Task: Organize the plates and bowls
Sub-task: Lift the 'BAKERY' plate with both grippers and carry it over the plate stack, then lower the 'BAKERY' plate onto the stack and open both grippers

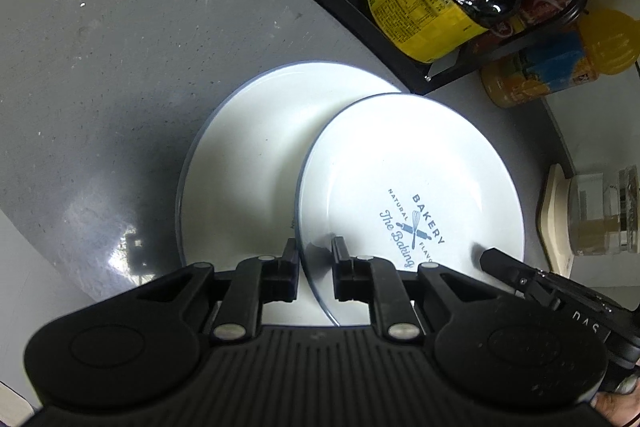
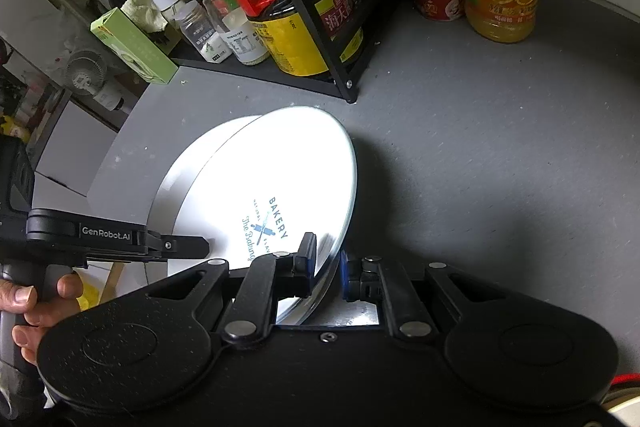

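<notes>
We are partway through stacking plates on a grey desk (image 1: 100, 67). Both grippers carry one white plate printed with a blue bakery logo (image 1: 412, 187), holding it tilted over a second, plain white plate (image 1: 248, 163) that lies flat on the desk.

The left gripper (image 1: 316, 259) has its fingers narrowed onto the printed plate's near left rim, one finger under the plate and one on its upper face. The right gripper (image 2: 326, 259) pinches the opposite near rim the same way, its blue-padded fingers (image 2: 308, 251) tight on the thin edge. From the left wrist view, the right gripper's tip pokes in at the lower right of the plate; from the right wrist view, the left gripper and the hand (image 2: 28, 307) that holds it sit at the left.

The held plate overlaps the plain one but sits off-centre, shifted toward a black rack (image 2: 320, 39) of sauce bottles that stands close behind.

As we judge it, the next move calls for sliding the printed plate over the plain one's centre, levelling it, lowering it gently, then letting both sets of fingers widen together so neither side drops first.
</notes>
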`<state>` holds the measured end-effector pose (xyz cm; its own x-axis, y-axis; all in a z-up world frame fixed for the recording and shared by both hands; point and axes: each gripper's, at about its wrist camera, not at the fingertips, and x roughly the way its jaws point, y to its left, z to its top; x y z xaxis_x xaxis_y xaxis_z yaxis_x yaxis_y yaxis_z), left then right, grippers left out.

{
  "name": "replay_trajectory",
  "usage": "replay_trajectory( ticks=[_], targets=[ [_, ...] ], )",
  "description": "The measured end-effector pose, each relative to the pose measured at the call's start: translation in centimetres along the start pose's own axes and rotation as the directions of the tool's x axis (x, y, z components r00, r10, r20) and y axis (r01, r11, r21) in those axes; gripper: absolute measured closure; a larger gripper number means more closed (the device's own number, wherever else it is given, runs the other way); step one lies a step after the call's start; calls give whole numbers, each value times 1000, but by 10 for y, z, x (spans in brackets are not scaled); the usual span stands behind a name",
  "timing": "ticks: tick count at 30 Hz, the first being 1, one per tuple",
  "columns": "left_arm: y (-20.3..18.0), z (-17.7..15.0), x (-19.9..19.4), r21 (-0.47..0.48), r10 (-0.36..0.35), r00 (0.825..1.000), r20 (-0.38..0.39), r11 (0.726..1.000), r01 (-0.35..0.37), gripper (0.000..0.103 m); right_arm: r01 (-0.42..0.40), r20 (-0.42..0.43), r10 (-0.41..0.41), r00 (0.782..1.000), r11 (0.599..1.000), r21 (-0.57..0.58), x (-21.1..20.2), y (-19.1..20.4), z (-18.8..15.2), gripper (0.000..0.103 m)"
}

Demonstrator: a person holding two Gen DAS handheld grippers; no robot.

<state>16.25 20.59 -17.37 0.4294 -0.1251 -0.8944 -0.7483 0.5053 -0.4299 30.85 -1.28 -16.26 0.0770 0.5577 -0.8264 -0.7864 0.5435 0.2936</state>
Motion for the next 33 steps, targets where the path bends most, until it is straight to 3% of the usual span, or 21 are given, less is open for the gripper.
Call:
replay_trajectory(
  ticks=[9,17,19,24,27,31,33],
  targets=[
    [6,3,11,38,31,999,-36,999,-29,87,42,8,-42,999,999,7,9,5,-7,94],
    [0,11,4,109,58,998,-16,993,-56,86,44,16,-45,999,998,45,12,2,-9,94],
    [-2,16,-1,133,61,998,-16,989,-58,80,57,20,-57,998,997,44,13,3,-9,94],
    [-4,27,-25,159,75,996,44,984,-82,36,67,33,-69,997,996,53,15,5,-8,94],
    [-6,31,-36,193,120,988,102,971,-138,24,70,40,-73,997,995,64,16,5,-6,93],
    [1,36,-25,183,160,983,85,968,-173,23,79,42,-82,996,995,68,17,5,-6,92],
    [6,36,-17,170,158,985,62,971,-167,23,85,42,-88,995,993,80,17,3,-6,85]
  ],
)
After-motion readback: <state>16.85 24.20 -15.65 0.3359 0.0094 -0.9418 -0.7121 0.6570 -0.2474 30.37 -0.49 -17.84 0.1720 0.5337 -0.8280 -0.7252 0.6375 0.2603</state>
